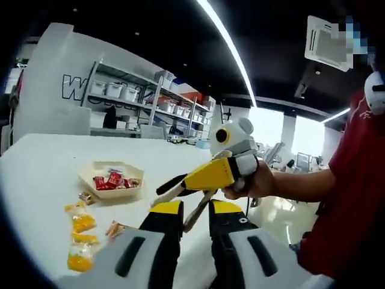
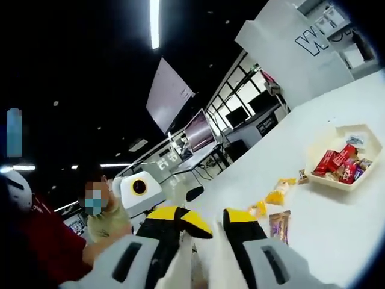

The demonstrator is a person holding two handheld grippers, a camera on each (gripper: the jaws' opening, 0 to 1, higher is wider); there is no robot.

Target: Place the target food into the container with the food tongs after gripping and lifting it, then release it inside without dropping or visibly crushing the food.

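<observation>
While held above the white table (image 1: 42, 168), well apart from wrapped snacks (image 1: 81, 223) lying ahead-left beside the tray (image 1: 112, 191): left gripper (image 1: 195, 212), jaws part-open around metal tongs (image 1: 194, 218), grip uncertain; right gripper (image 1: 183, 186) nearer, closure unclear.

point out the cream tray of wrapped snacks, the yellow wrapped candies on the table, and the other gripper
cream hexagonal tray (image 1: 90, 178), left gripper view, bare left rim
yellow wrapped candies (image 1: 82, 223), left gripper view, middle of upper wrapper
right gripper (image 1: 163, 191), left gripper view, between its dark jaw tips
</observation>
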